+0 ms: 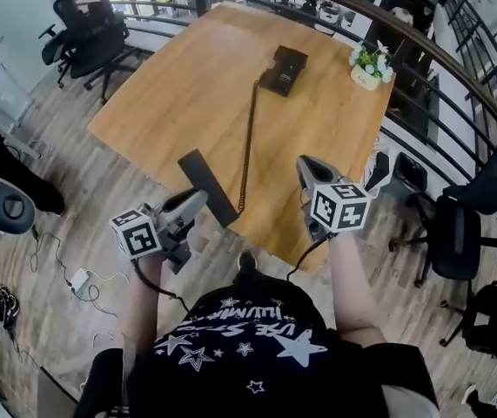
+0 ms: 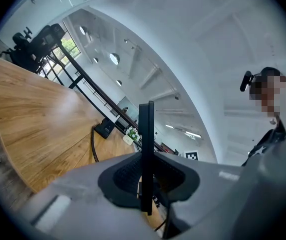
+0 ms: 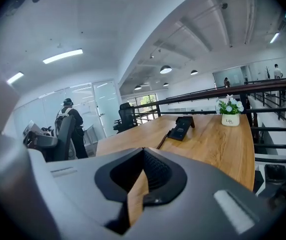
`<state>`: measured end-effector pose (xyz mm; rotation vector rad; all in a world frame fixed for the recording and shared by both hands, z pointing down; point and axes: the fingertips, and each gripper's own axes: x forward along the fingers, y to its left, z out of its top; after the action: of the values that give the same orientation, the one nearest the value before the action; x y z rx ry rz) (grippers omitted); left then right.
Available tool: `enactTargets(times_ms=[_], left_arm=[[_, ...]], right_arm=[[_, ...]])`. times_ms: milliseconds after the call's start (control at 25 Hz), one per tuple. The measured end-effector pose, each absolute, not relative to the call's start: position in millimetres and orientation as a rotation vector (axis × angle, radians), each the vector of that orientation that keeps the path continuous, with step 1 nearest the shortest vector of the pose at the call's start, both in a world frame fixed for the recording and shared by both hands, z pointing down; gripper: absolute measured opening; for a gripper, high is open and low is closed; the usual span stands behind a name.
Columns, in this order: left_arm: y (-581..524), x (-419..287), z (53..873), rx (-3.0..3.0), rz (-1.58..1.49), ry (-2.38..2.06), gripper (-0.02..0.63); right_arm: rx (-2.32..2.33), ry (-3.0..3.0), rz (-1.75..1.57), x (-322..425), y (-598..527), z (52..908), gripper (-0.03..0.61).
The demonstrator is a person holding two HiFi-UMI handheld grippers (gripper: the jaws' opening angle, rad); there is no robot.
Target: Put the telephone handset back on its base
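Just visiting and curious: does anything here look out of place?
Yes. The telephone handset is off its base, clamped in the left gripper by the near edge of the table, its coiled cord stretched across it.

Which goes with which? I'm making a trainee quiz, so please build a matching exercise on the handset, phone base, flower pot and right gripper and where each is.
Things:
1 handset
2 phone base
3 flower pot
4 right gripper

Places:
A at the table's far right corner
B clamped by the left gripper
C lying far across the table, cord attached
D empty, at the table's near side

Pairs: 1-B, 2-C, 3-A, 4-D
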<state>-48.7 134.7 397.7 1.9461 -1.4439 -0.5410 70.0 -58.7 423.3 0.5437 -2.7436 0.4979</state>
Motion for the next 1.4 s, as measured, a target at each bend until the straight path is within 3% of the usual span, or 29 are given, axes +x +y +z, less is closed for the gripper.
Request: enactTargets(times_ms=[840,1400], left_arm=[[15.7,-83.8,424.7,1.975,-0.431,-1.246,0.075],[-56.9,-157.8,433.6,2.090,-0.346,-0.944,0.075]], right_arm=[[0.697,-2.650,0.637,61.0,-149.7,474.2,0.002],[1.100,-2.524,0.680,45.2,-176.3,466.8,0.002]])
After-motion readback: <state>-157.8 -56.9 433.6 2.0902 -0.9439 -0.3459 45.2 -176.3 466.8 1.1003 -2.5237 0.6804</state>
